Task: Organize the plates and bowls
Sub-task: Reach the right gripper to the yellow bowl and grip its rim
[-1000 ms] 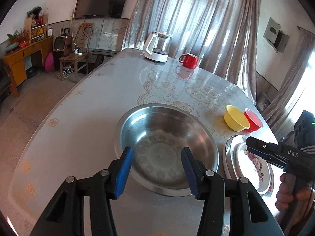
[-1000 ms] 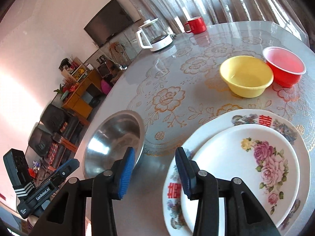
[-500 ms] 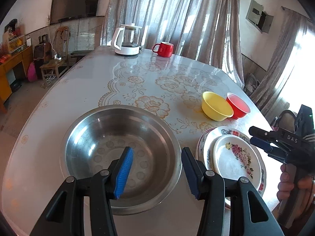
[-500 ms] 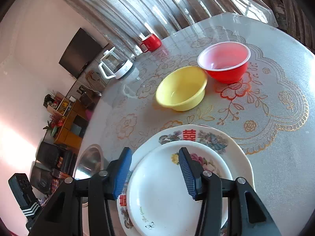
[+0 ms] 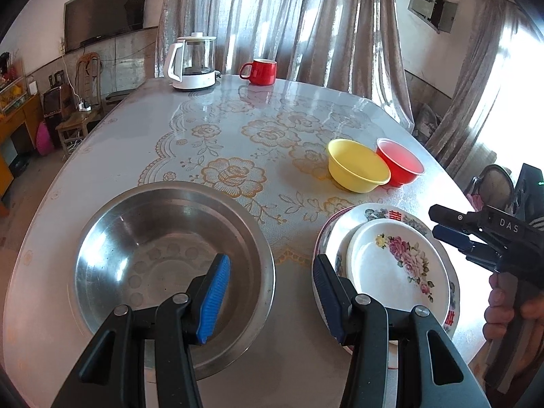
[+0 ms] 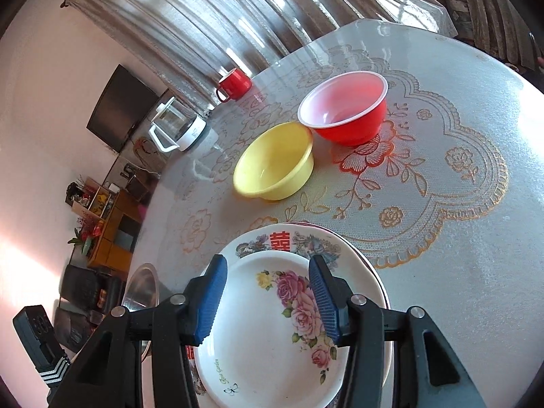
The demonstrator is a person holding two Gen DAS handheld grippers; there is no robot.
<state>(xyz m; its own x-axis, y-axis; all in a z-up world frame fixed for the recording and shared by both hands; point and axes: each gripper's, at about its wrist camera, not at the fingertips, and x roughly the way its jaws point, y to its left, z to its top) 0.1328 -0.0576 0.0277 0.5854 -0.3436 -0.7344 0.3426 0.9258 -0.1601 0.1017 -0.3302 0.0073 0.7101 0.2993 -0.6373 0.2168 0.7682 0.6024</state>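
Two handheld grippers hover over dishes on a floral-patterned tabletop point(image 5: 142, 129).

From left to right: a wide steel bowl point(image 5: 142, 238) sits at the near left, and the left gripper point(image 5: 270, 292) hangs above its right rim with its jaws spread and nothing between them. Just beside the bowl, to the right, a small flowered plate point(image 6: 272, 340) lies stacked on a larger decorated plate point(image 6: 306, 241). The right gripper point(image 6: 268, 294) is poised over this stack, jaws apart and empty (a hand point(image 5: 503, 309) holds its grip at the far right edge of the left wrist view). Beyond the plates, a yellow bowl point(image 6: 272, 166) and a red bowl point(image 6: 346, 112) stand upright, touching each other. At the far end of the tabletop are a glass kettle point(image 5: 195, 63) and a red mug point(image 5: 260, 71), with curtains behind them.
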